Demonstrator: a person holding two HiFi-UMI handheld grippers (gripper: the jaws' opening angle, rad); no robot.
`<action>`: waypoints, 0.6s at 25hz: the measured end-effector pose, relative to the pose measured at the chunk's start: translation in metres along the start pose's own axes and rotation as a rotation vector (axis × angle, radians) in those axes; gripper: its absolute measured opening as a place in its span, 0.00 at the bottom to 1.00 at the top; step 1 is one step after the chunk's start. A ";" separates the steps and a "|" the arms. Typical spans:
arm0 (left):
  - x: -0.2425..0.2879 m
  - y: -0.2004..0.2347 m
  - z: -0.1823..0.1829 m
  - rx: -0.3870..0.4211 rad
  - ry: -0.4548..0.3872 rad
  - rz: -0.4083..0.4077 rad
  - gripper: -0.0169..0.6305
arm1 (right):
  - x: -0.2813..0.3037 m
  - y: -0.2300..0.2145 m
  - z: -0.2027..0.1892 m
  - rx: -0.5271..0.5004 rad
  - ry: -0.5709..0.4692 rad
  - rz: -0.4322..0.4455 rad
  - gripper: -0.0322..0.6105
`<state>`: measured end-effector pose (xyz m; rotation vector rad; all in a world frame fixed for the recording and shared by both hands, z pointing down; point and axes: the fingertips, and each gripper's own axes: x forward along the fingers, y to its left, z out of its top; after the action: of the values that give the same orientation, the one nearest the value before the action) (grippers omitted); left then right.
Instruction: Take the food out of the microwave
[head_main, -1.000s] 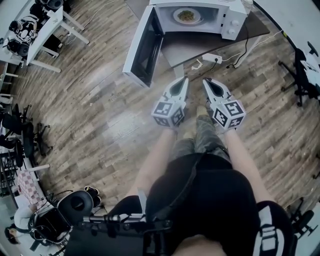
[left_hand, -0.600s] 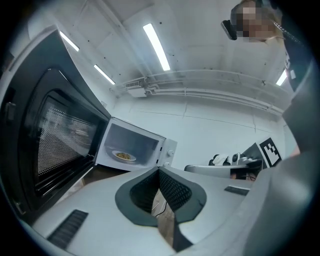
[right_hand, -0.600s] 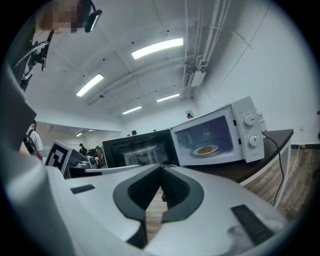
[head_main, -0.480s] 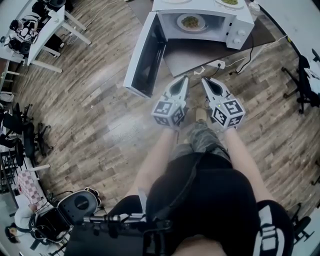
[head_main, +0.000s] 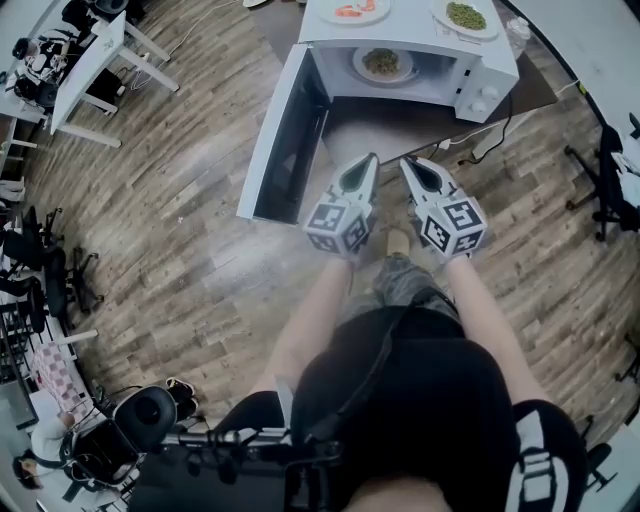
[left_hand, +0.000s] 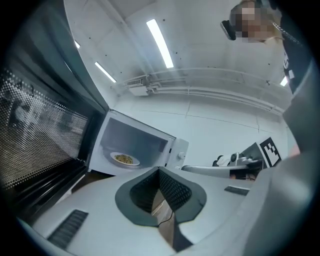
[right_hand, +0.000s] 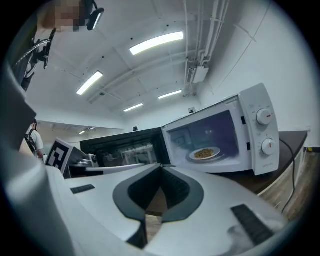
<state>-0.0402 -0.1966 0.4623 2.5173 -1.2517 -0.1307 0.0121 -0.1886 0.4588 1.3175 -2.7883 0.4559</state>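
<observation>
Head view looks steeply down on an open white microwave (head_main: 480, 60) on a dark counter (head_main: 400, 110), its door (head_main: 285, 140) swung wide to the left. The plate of food (head_main: 381, 63) sits inside on the cavity floor, well apart from both tools. The left hand-held gripper (head_main: 369, 160) and right hand-held gripper (head_main: 408, 163) point toward the oven side by side, each with its jaws pressed together and nothing between them. Their cubes carry black-and-white square markers. Print beside the upper dial (right_hand: 264, 116) is too small to read. On the oven's top, a plate of green bits (head_main: 465, 15) shows almost whole, while a second plate (head_main: 355, 8) is cut off by the frame edge.
</observation>
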 end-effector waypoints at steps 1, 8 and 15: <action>0.005 0.003 0.000 0.000 0.001 0.003 0.03 | 0.005 -0.005 0.001 -0.002 0.003 0.003 0.05; 0.041 0.027 0.004 0.001 0.001 0.034 0.03 | 0.039 -0.031 0.003 -0.022 0.044 0.045 0.05; 0.075 0.044 0.005 -0.010 -0.005 0.071 0.03 | 0.071 -0.058 0.005 -0.060 0.092 0.095 0.05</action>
<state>-0.0285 -0.2815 0.4767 2.4618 -1.3371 -0.1269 0.0107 -0.2784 0.4790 1.1265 -2.7744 0.4207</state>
